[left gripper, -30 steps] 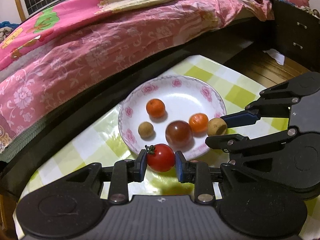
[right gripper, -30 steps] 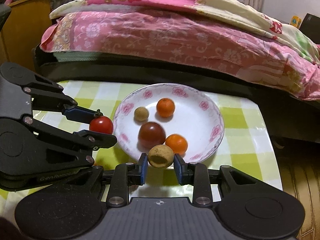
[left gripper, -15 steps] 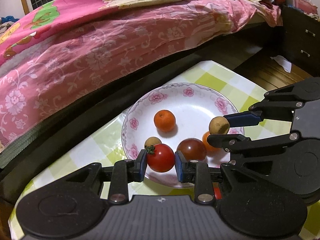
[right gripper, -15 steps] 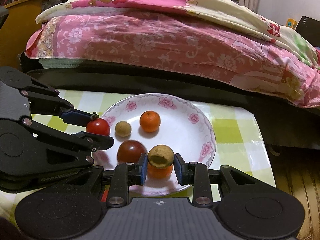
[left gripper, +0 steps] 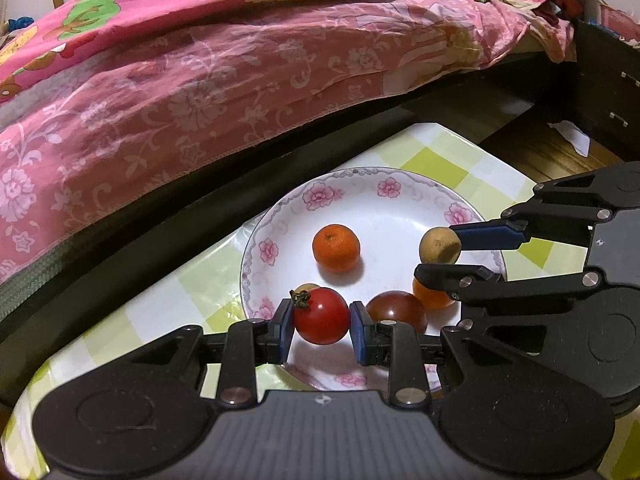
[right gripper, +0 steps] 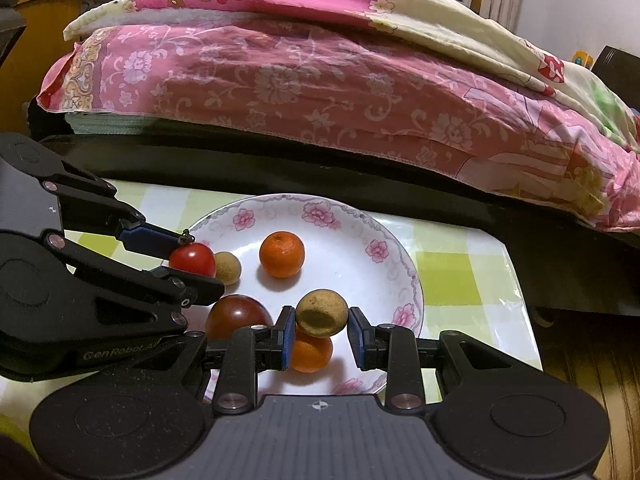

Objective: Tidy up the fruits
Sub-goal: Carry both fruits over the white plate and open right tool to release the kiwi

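My left gripper (left gripper: pixel 321 322) is shut on a red cherry tomato (left gripper: pixel 321 315) and holds it over the near left rim of the white flowered plate (left gripper: pixel 360 196). Over the plate's right side my right gripper (right gripper: pixel 320 330) is shut on a small brown round fruit (right gripper: pixel 321 313). On the plate lie an orange (left gripper: pixel 336 247), a dark red tomato (left gripper: pixel 396 311), a second orange fruit (right gripper: pixel 310 354) under the brown one, and another small brown fruit (right gripper: pixel 228 267). The right wrist view also shows the left gripper (right gripper: pixel 192 264) with its tomato (right gripper: pixel 192 260).
The plate stands on a small table with a green and white checked cloth (right gripper: pixel 452 280). A bed with pink floral bedding (left gripper: pixel 200 80) runs close behind the table. Wooden floor (left gripper: pixel 548 152) and a dark drawer cabinet (left gripper: pixel 612 92) lie to the right.
Both grippers have carried their fruit forward from the plate's near edge to above the plate. The grips have not changed.
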Demonstrator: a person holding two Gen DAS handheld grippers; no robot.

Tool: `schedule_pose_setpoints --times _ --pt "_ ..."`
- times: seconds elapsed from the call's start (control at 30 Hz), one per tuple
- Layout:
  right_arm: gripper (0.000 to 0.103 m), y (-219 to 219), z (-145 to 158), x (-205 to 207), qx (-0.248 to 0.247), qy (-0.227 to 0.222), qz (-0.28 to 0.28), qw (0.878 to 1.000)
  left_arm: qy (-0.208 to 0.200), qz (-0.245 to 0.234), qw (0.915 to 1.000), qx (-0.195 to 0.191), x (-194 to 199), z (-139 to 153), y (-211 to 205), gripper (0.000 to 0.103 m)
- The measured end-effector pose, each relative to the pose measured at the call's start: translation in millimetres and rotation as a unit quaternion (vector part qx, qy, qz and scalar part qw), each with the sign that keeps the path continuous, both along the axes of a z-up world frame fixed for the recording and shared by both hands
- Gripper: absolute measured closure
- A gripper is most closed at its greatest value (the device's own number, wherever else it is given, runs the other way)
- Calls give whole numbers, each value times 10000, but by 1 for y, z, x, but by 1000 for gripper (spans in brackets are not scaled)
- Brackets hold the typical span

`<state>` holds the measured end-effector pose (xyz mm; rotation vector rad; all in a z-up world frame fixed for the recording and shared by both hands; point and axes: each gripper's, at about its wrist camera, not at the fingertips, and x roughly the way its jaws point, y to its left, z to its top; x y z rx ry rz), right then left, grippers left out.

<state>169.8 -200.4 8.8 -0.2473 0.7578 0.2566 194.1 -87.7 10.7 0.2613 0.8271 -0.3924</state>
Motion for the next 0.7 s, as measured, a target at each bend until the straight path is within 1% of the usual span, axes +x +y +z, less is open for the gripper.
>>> schedule_pose_setpoints --times 0.1,0.27,0.53,0.7 --pt "77 -2 -1 4 45 -28 -27 10000 47 -10 10000 10 3 -4 -1 66" --pt "77 -3 -2 10 169 -82 -39 9998 78 -79 9998 159 3 -14 -7 66" --pt "76 -5 -6 14 249 -75 -72 9996 113 -28 9999 95 9 -17 -6 66" --pt "76 -7 -8 15 292 -101 -115 9995 66 27 9999 73 11 -17 -6 66"
